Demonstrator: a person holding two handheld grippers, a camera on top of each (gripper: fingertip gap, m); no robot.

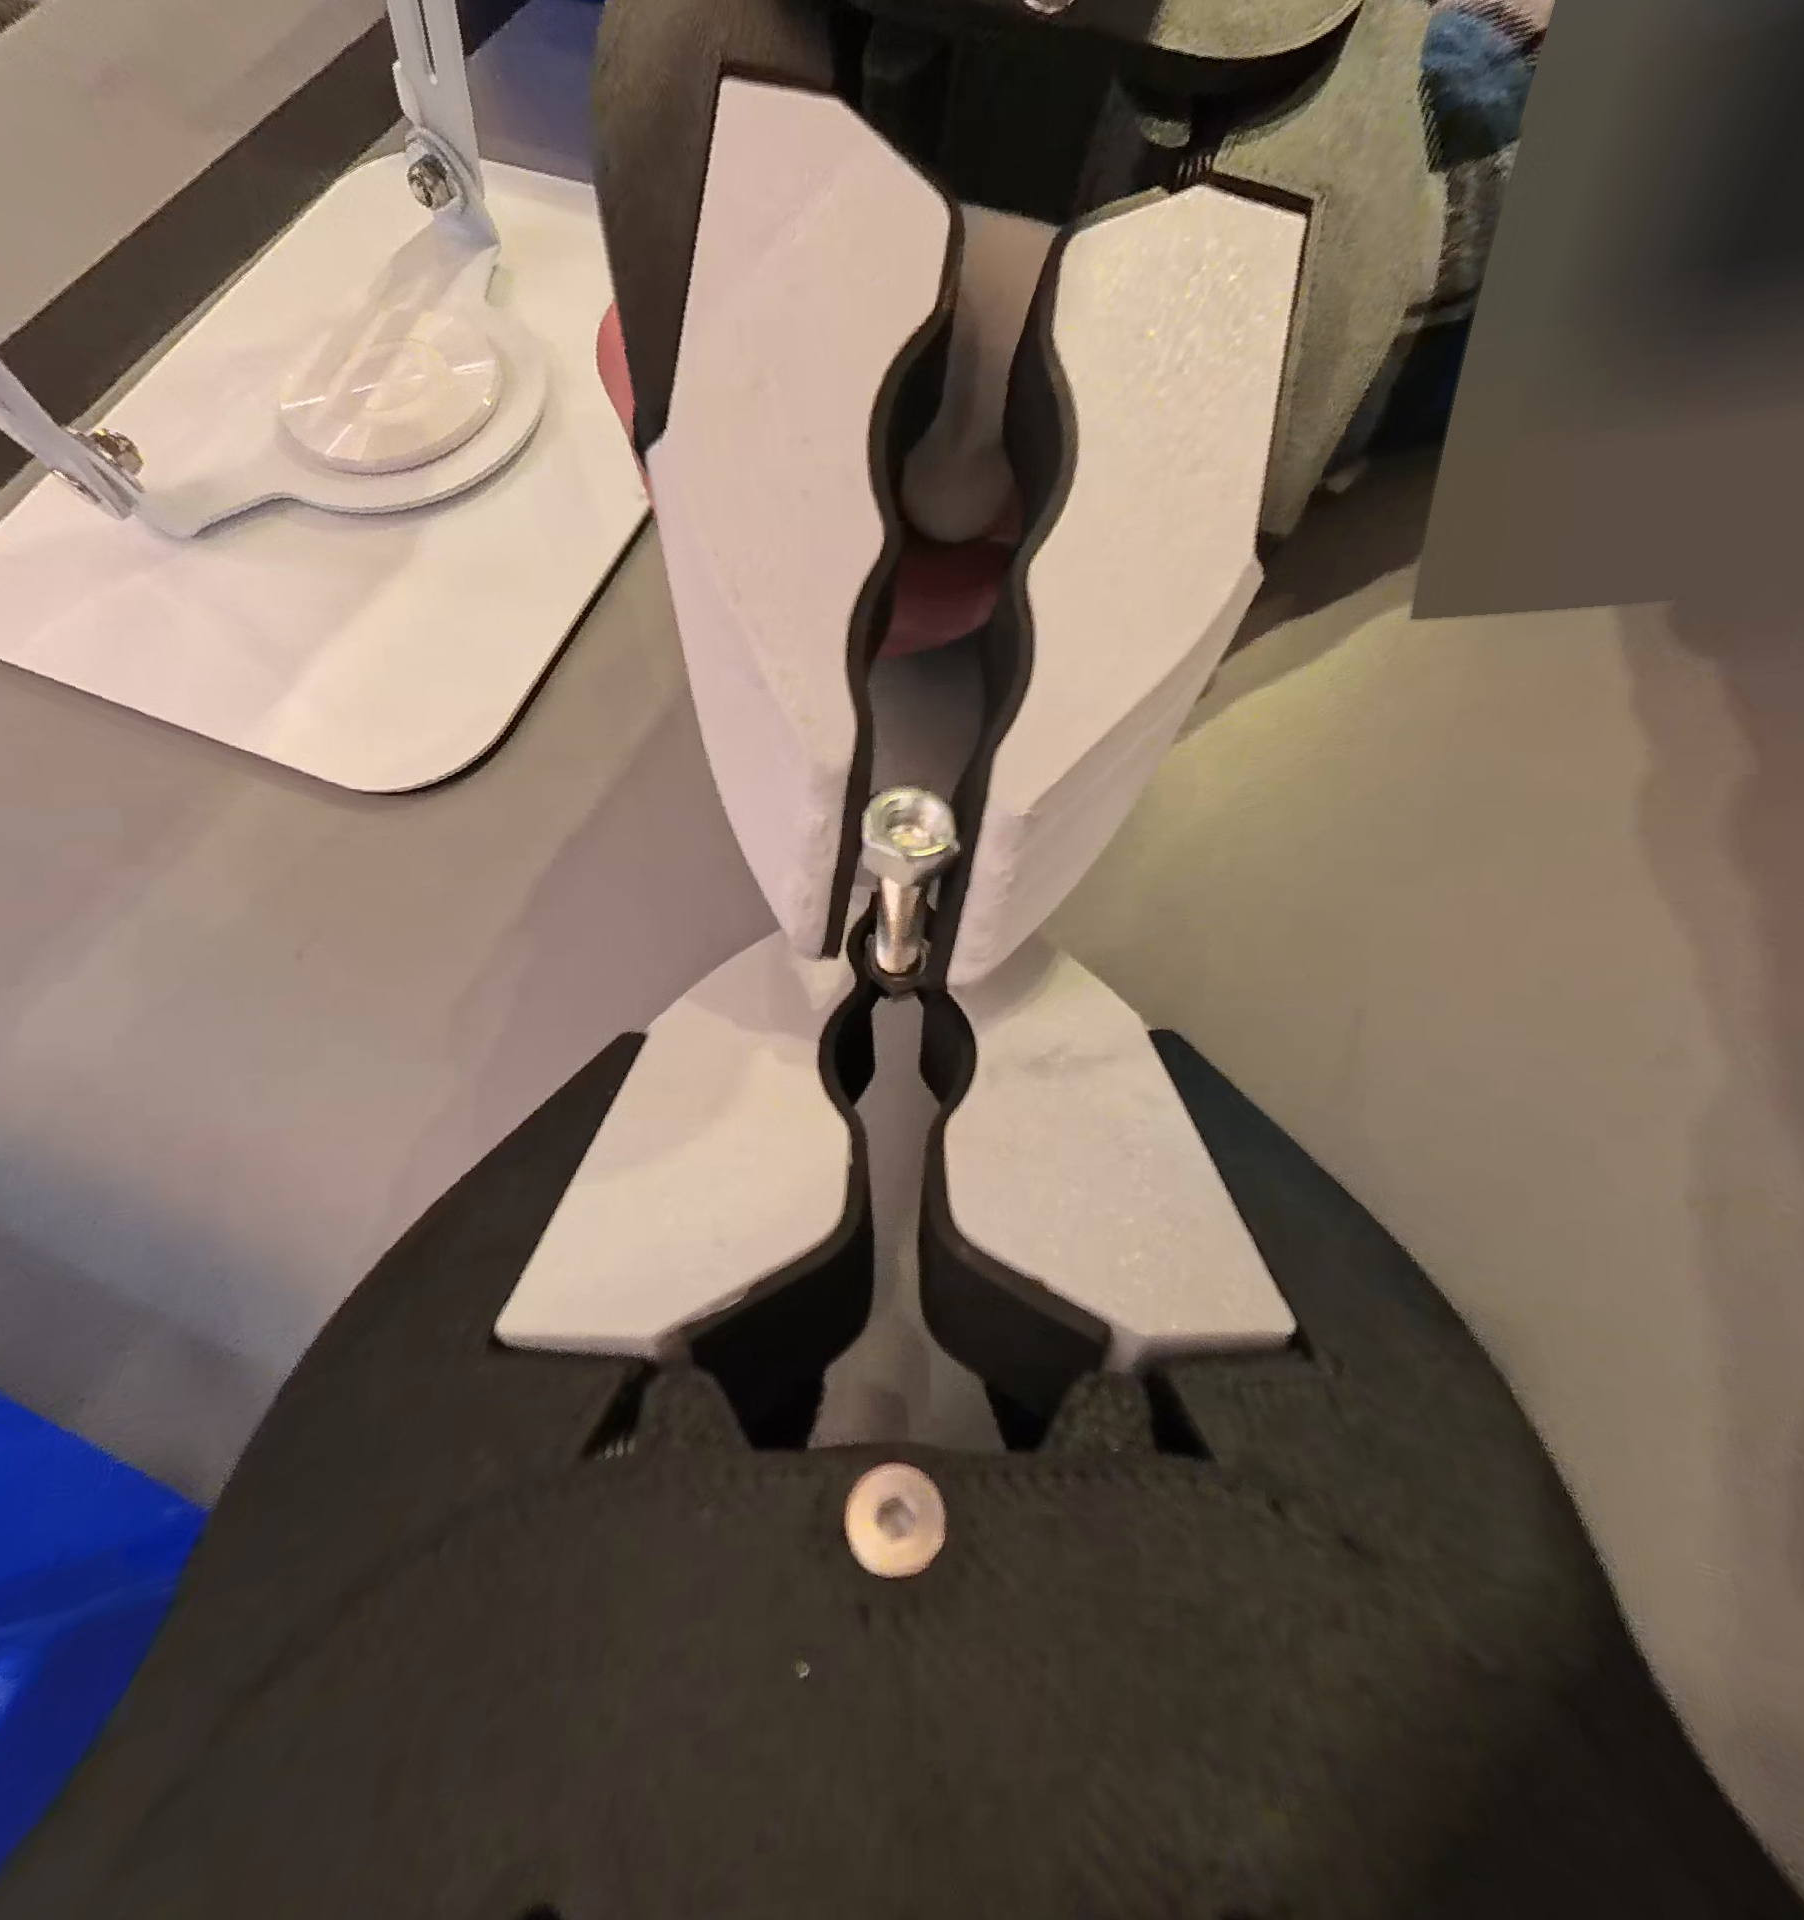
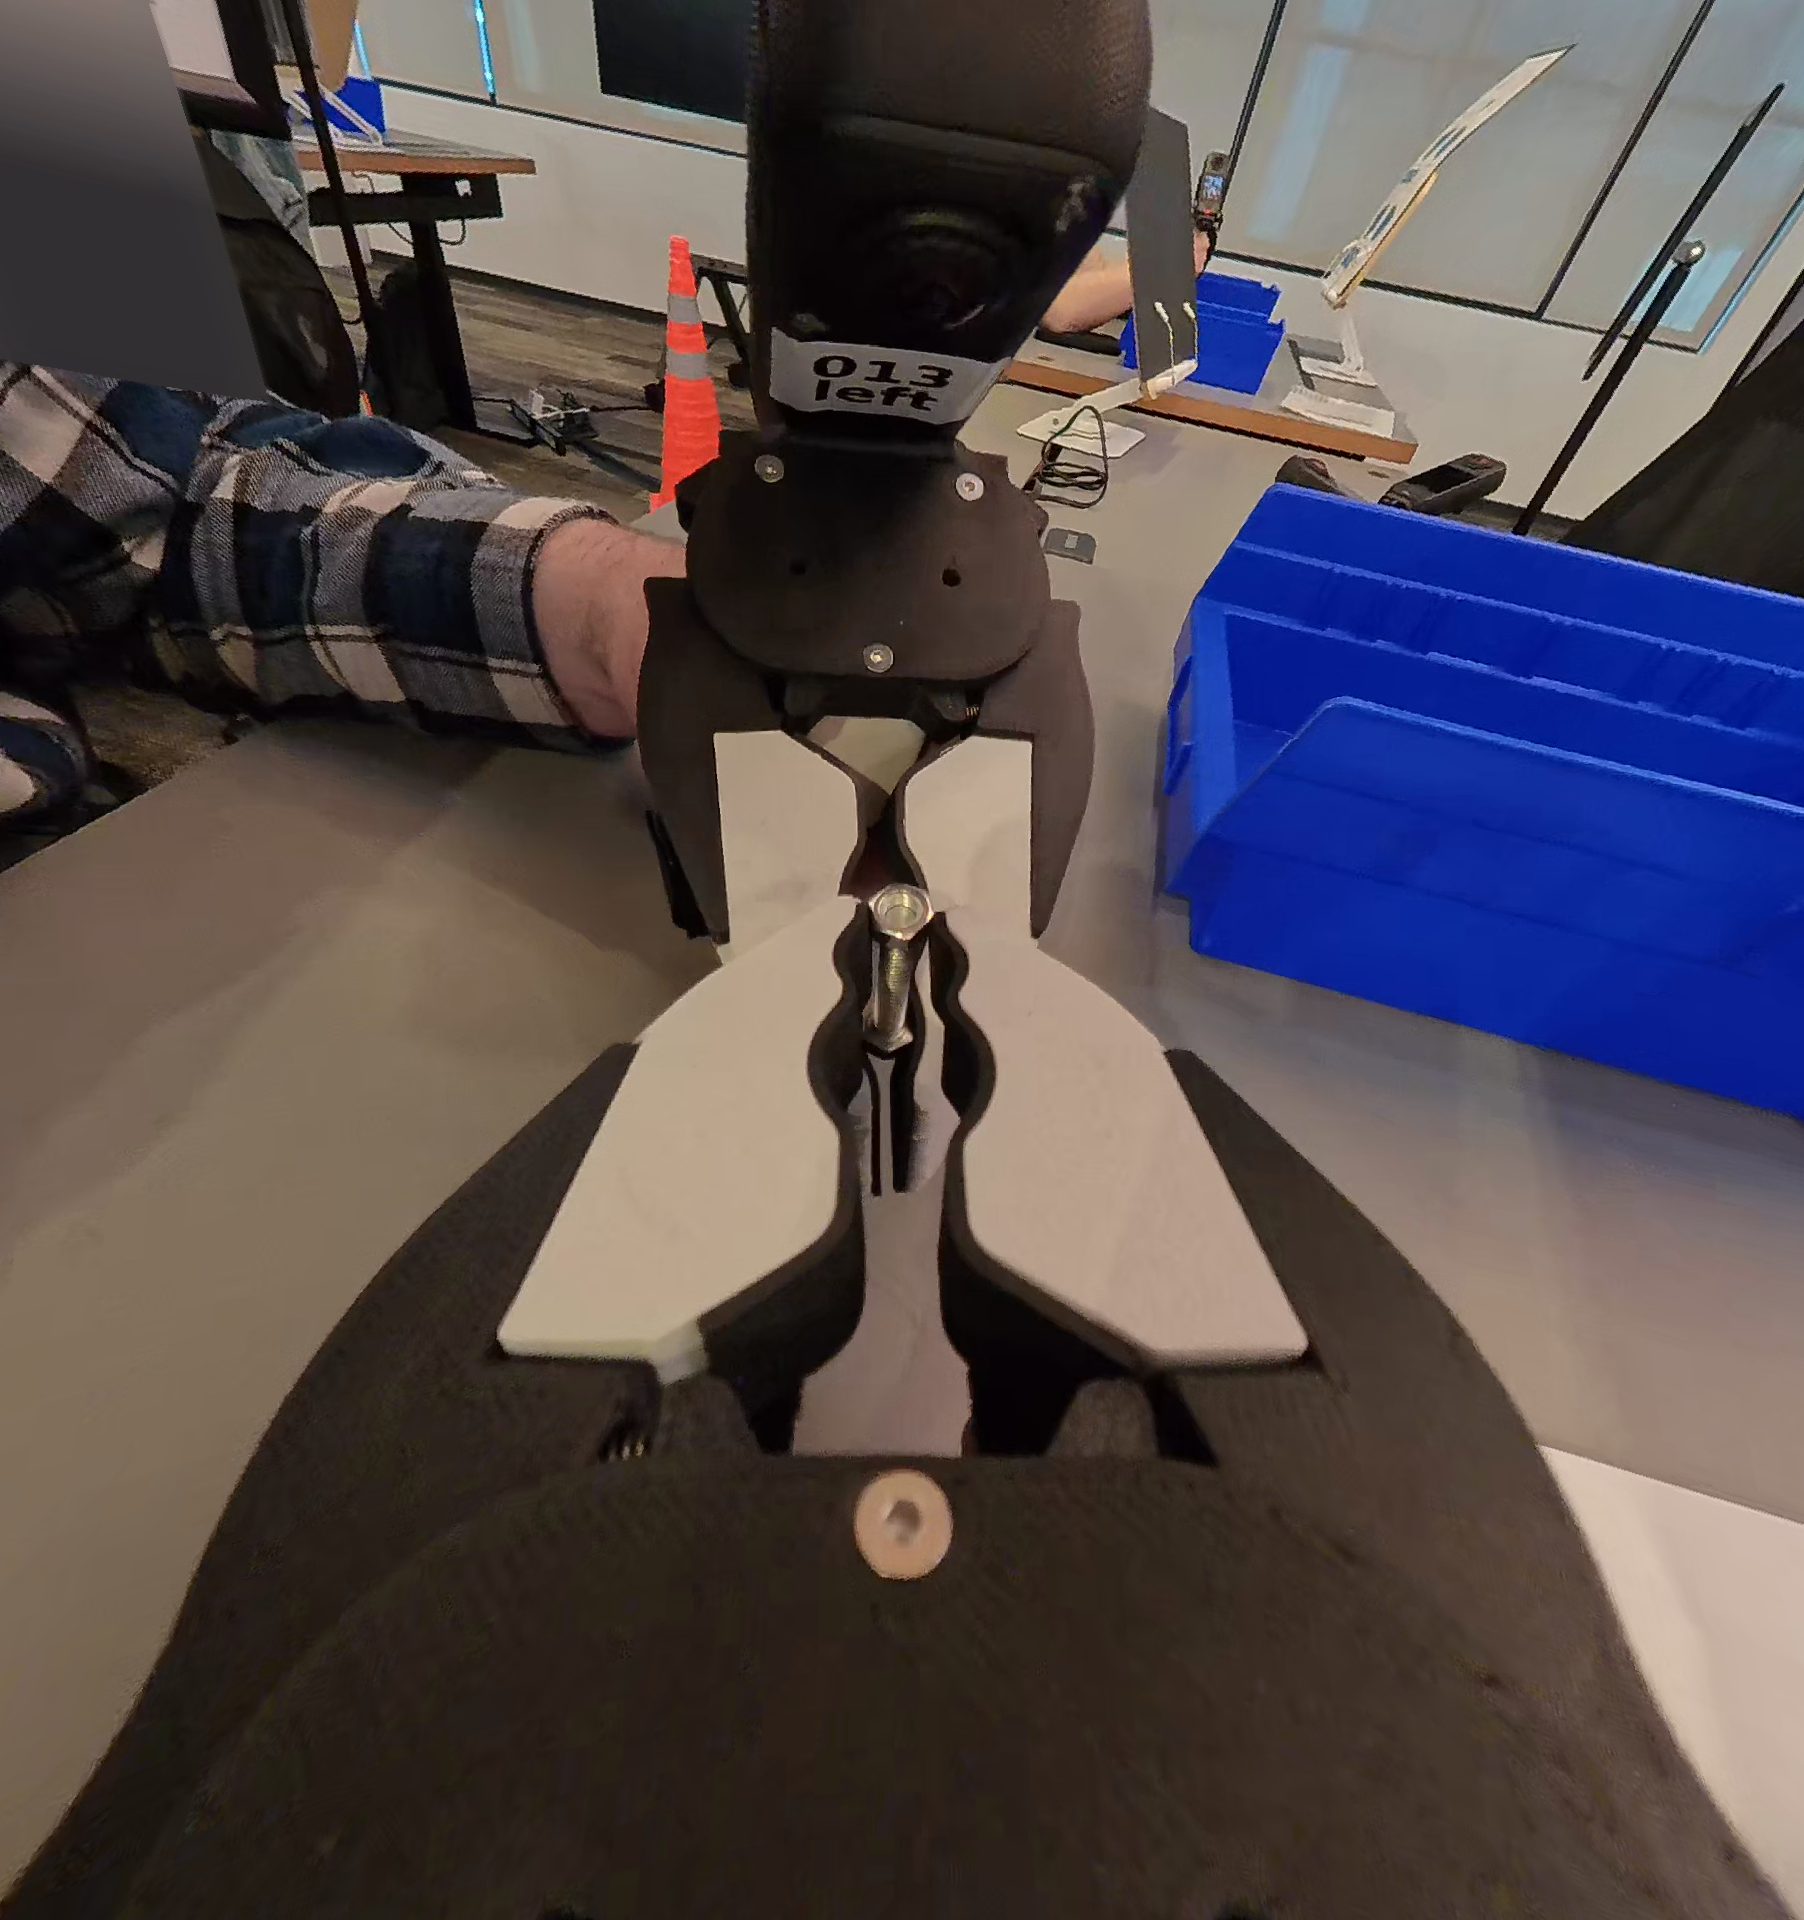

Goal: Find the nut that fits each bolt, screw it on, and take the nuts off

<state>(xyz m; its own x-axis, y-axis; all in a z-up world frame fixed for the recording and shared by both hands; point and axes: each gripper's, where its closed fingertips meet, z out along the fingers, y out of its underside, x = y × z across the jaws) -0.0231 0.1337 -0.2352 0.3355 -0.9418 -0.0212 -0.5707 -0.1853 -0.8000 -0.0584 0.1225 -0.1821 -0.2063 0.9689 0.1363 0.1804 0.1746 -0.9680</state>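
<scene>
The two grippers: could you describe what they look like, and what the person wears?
Both the left gripper and the right gripper have textured black bodies, flat white fingers with wavy black inner edges, and a silver screw at the base. The left one carries a white label. The person's sleeve is blue-and-white plaid.

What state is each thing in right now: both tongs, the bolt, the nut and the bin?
Left tongs: shut on the bolt's lower end.
Right tongs: closed on the nut.
Bolt: upright, between both tongs.
Nut: on the bolt's top end.
Blue bin: upright, open-topped.
</scene>
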